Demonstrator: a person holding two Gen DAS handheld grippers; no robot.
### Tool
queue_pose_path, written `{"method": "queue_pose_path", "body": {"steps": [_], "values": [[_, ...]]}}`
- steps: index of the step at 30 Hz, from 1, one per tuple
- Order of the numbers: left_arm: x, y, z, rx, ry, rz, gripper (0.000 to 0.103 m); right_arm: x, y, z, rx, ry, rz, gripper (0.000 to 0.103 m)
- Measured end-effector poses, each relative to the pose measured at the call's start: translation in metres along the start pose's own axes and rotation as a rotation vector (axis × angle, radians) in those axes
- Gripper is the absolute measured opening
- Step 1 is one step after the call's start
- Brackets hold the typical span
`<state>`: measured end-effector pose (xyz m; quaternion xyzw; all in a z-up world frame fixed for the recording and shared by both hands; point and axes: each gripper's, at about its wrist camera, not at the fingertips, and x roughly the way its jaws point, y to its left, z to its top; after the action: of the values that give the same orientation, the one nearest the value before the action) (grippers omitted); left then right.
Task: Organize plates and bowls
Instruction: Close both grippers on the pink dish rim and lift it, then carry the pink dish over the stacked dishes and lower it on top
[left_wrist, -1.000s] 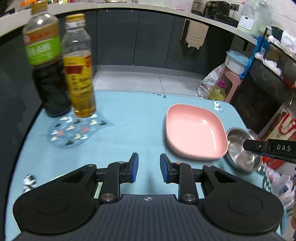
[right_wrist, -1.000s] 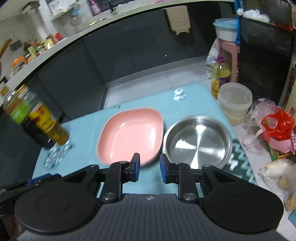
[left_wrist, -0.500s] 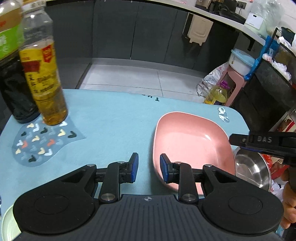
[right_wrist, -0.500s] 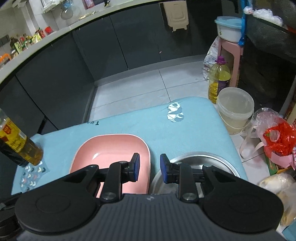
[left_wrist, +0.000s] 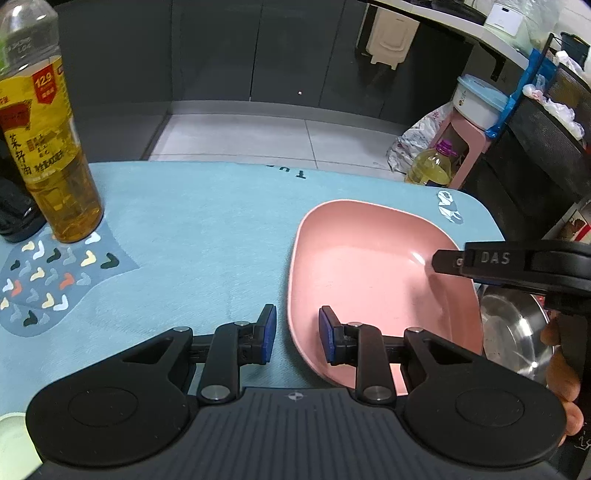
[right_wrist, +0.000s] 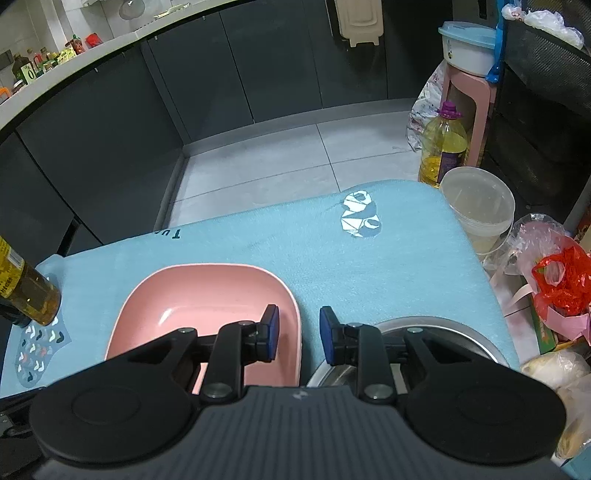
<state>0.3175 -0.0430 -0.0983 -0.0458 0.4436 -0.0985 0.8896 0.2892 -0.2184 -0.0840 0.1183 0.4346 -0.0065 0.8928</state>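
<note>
A pink square plate (left_wrist: 369, 273) lies on the blue mat (left_wrist: 207, 221). A steel bowl (left_wrist: 513, 336) sits just right of it. My left gripper (left_wrist: 293, 334) is open and straddles the plate's near-left rim, one finger outside and one over the plate. My right gripper (right_wrist: 297, 334) is open and empty, its fingers either side of the plate's (right_wrist: 207, 295) right rim, next to the steel bowl (right_wrist: 443, 336). The right gripper's side also shows in the left wrist view (left_wrist: 517, 266), above the plate's right edge.
A bottle of amber liquid (left_wrist: 48, 155) and a dark bottle (left_wrist: 11, 206) stand at the mat's far left on a patterned patch (left_wrist: 55, 280). Right of the table are a plastic tub (right_wrist: 476, 203), an oil jug (right_wrist: 443, 144) and bags (right_wrist: 557, 284).
Both grippers have moved forward and lower toward the plate; the left now straddles its left rim, the right its right rim. Plate and bowl have not moved.
</note>
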Motion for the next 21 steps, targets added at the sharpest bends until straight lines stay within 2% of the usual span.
{"method": "queue_pose_path", "body": {"steps": [3, 4, 6, 10, 21], "values": [[-0.001, -0.003, -0.002, 0.021, -0.006, -0.009, 0.021, 0.002, 0.002, 0.000, 0.000, 0.011, 0.004, 0.019], [-0.001, -0.004, -0.002, 0.028, -0.010, -0.008, 0.019, 0.003, 0.003, 0.000, -0.003, 0.014, 0.006, 0.014], [-0.002, -0.007, -0.002, 0.042, -0.023, 0.016, 0.014, 0.003, 0.005, 0.000, -0.004, 0.016, 0.008, 0.011], [-0.006, -0.006, -0.002, 0.048, -0.041, 0.009, 0.011, -0.001, 0.006, -0.001, -0.004, 0.003, -0.003, 0.011], [-0.041, 0.002, -0.007, 0.049, -0.093, -0.003, 0.011, -0.034, 0.014, -0.003, 0.001, -0.042, 0.015, 0.011]]}}
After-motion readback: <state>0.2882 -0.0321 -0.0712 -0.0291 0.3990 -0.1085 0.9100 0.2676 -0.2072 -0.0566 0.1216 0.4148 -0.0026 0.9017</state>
